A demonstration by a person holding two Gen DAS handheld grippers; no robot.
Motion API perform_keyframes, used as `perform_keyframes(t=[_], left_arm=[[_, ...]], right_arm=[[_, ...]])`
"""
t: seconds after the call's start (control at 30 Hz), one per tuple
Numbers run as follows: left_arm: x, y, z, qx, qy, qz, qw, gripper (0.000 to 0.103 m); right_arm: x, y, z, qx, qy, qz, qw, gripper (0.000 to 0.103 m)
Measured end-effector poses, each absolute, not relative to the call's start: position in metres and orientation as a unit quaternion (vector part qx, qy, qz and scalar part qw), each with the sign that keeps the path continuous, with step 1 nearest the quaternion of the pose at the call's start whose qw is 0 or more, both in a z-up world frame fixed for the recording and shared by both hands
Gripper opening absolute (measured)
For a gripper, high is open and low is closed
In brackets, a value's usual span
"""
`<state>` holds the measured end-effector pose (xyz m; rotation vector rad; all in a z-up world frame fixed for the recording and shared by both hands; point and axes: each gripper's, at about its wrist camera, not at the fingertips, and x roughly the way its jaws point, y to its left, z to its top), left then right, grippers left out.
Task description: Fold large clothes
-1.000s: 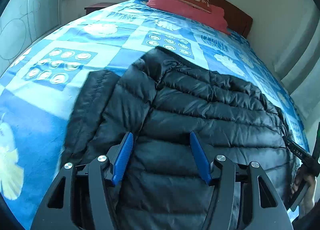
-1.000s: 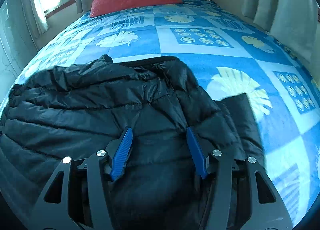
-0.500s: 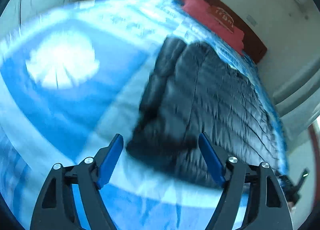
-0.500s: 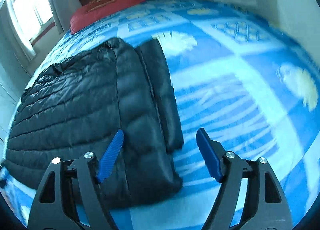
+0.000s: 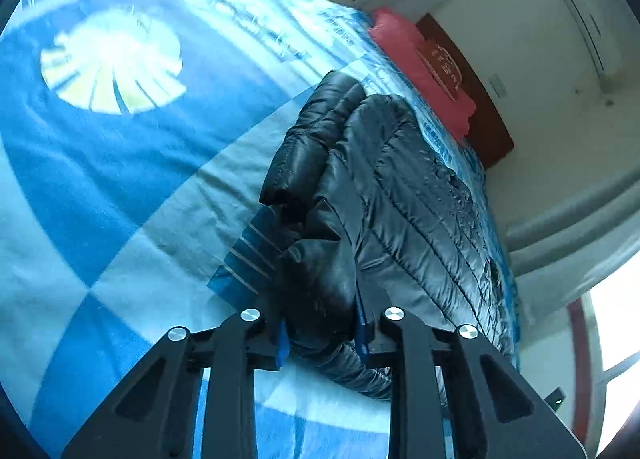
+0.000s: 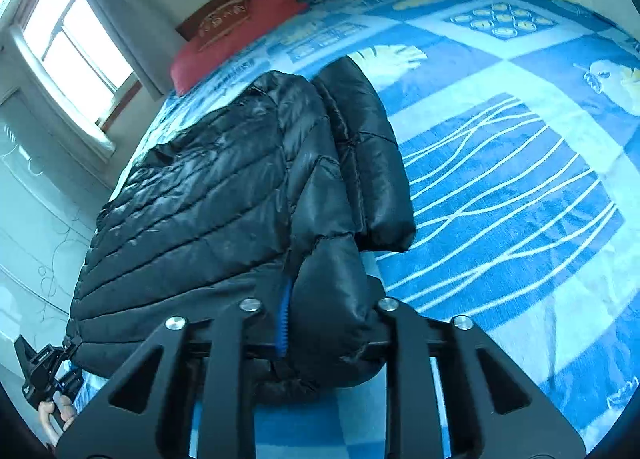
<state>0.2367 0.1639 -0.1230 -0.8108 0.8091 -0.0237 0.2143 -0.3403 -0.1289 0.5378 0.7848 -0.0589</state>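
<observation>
A black quilted puffer jacket (image 5: 408, 195) lies flat on the blue patterned bedspread (image 5: 120, 163). My left gripper (image 5: 322, 335) is shut on the jacket's left bottom corner, beside its left sleeve (image 5: 308, 147). In the right wrist view the jacket (image 6: 208, 203) fills the left half. My right gripper (image 6: 328, 327) is shut on the right bottom corner, just below the right sleeve (image 6: 372, 163). The left gripper (image 6: 40, 375) and the hand holding it show at the far lower left of that view.
Red pillows (image 6: 240, 35) and a dark wooden headboard (image 5: 472, 99) stand at the far end of the bed. A window (image 6: 76, 47) with curtains is to the left. The bedspread (image 6: 520, 179) stretches out right of the jacket.
Both grippers moved from over the jacket's middle out to its bottom corners, lowered, and closed on the fabric. They were open half a second ago.
</observation>
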Motion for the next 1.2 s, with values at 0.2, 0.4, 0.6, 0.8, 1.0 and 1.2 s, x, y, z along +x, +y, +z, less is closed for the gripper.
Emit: perform_keyframes(t=[0.2, 0.4, 0.6, 0.8, 1.0, 1.2], left_arm=[[0.198, 0.169, -0.115, -0.379, 0.39, -0.013, 0.839, 0.023], [0.138, 0.176, -0.118, -0.381, 0.402, -0.01, 0.833, 0.023], [0.094, 0.18, -0.12, -0.377, 0.407, -0.01, 0.832, 0.023], [0.07, 0.181, -0.122, -0.378, 0.411, -0.012, 0.83, 0.023], [0.069, 0.185, -0.121, -0.376, 0.412, -0.013, 0.83, 0.024], [0.069, 0.194, -0.124, -0.373, 0.434, -0.01, 0.82, 0.048]], right_arm=[[0.171, -0.34, -0.125, 0.273, 0.378, -0.019, 0.884, 0.018], [0.111, -0.335, -0.128, 0.283, 0.388, -0.012, 0.877, 0.018], [0.061, -0.33, -0.132, 0.281, 0.394, -0.013, 0.875, 0.019], [0.033, -0.327, -0.138, 0.276, 0.401, -0.014, 0.873, 0.019], [0.024, -0.326, -0.139, 0.271, 0.403, -0.016, 0.874, 0.021], [0.026, -0.335, -0.136, 0.273, 0.407, -0.035, 0.871, 0.042]])
